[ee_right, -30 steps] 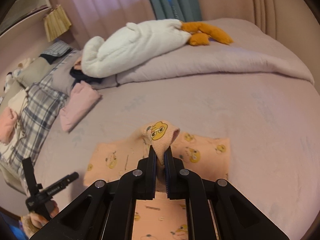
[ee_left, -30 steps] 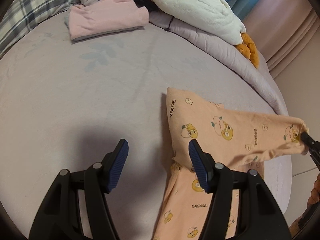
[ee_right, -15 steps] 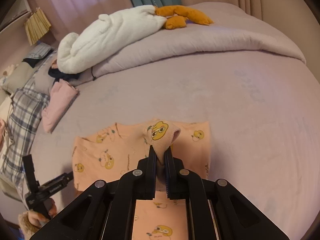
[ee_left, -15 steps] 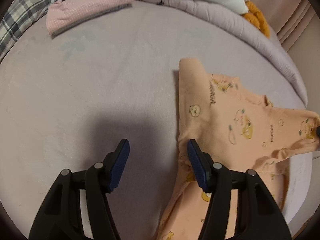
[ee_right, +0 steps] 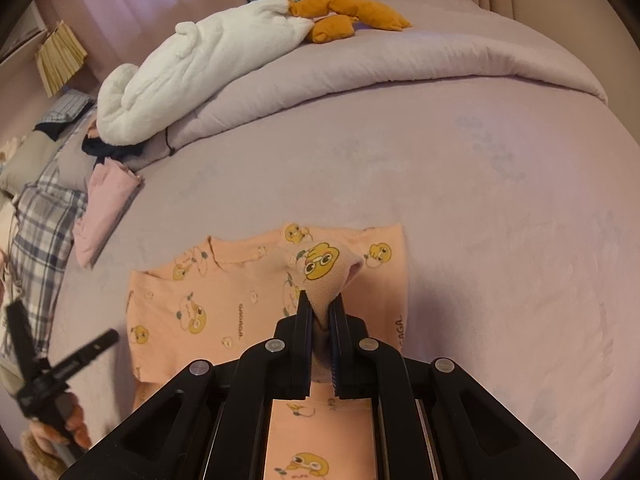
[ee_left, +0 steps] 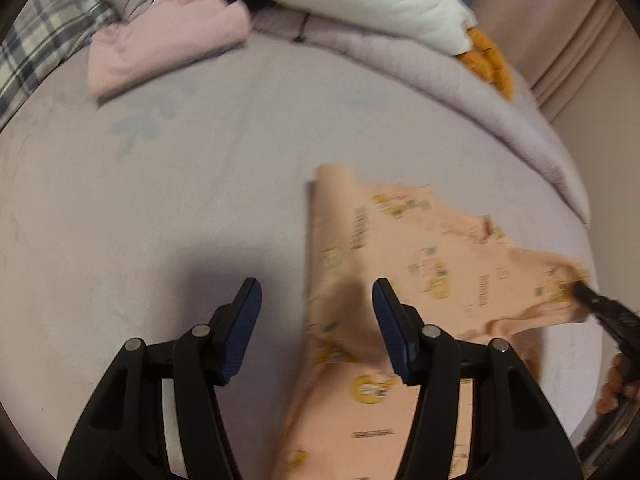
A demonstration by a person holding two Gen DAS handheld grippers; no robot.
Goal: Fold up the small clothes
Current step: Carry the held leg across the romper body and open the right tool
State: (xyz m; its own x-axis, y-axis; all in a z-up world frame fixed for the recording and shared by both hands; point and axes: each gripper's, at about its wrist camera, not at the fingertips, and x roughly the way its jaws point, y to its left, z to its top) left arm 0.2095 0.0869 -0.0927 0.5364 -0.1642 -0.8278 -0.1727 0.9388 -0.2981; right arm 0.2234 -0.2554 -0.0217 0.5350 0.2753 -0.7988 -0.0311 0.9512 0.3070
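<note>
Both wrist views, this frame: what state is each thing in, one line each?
Peach cartoon-print top: partly folded on the bed, sleeve cuff lifted.
Right gripper: shut on the sleeve cuff.
Left gripper: open, closing slightly, nothing pinched, above the top's edge.
Pink garment: folded, lying near the pillows.
White plush toy: lying on the rolled-back duvet.

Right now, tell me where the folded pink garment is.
The folded pink garment lies at the left of the right wrist view on the bed, beside the plaid pillow, below the white plush toy.
</note>
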